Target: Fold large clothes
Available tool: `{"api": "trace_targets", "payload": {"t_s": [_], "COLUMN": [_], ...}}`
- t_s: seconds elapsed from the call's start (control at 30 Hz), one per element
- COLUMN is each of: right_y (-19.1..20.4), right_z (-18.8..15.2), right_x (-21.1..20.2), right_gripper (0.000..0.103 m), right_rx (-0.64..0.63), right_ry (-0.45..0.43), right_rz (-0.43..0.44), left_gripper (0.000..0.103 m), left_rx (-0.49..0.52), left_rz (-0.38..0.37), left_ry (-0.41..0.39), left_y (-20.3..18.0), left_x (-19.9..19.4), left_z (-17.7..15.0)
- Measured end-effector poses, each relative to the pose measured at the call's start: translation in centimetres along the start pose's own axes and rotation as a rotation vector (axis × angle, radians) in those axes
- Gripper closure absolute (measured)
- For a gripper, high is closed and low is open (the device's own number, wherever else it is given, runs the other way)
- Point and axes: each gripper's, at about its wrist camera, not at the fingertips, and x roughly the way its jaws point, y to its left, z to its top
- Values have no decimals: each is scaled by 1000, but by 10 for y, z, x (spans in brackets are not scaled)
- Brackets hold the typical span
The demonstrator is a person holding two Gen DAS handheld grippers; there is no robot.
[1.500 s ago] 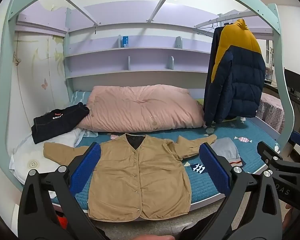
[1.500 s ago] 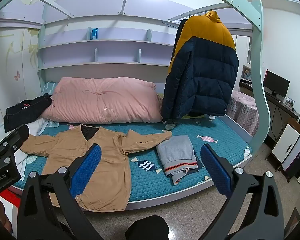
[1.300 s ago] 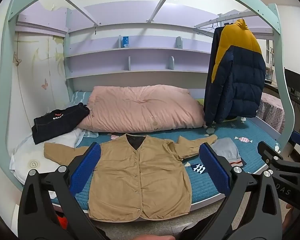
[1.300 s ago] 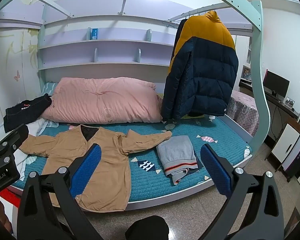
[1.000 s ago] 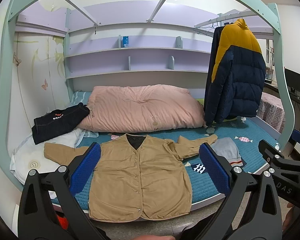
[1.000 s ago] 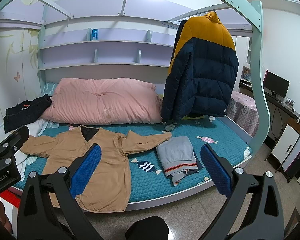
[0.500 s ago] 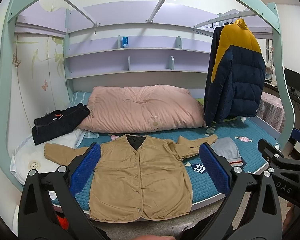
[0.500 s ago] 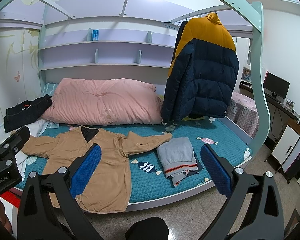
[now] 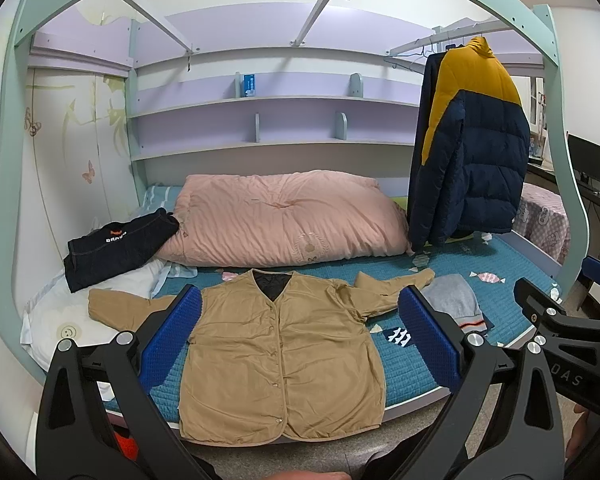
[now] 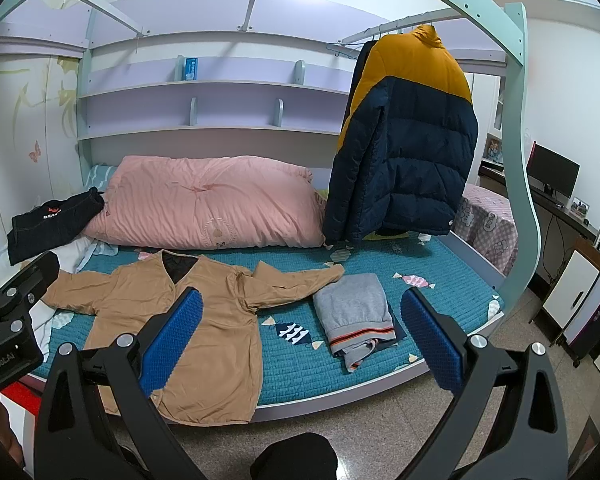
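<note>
A tan button-front jacket (image 9: 284, 356) lies flat and spread on the teal bed (image 9: 404, 376), sleeves out to both sides, hem hanging over the front edge. It also shows in the right wrist view (image 10: 204, 328). My left gripper (image 9: 298, 338) is open and empty, held in front of the bed, facing the jacket. My right gripper (image 10: 300, 338) is open and empty, held off the bed's front edge, to the right of the jacket.
A folded grey garment (image 10: 356, 312) lies right of the jacket. A pink duvet (image 9: 284, 220) lies at the back. A dark folded garment (image 9: 116, 248) rests on a white pillow (image 9: 60, 320) at left. A navy-yellow puffer jacket (image 10: 404, 140) hangs at right.
</note>
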Motion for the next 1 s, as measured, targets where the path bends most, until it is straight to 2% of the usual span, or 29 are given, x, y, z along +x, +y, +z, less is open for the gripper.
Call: {"api": "trace_targets", "payload": {"t_s": [0.1,0.83,1.0], "right_y": [0,0,4], "right_z": [-1,-6,-5], "right_x": [0,7,19], "right_gripper": [7,7,7], "right_rx": [-1,1,5], "right_ry": [0,11,23], "right_rz": [0,10,22], "left_gripper": [4,4,4], "left_rx": [-24,-21,-8], "left_rz": [-6,1,10], "left_ry": [-8,-35,0], "left_y": [1,0,4], "left_x": [-1,-2,10], "left_z": [-1,2,3]}}
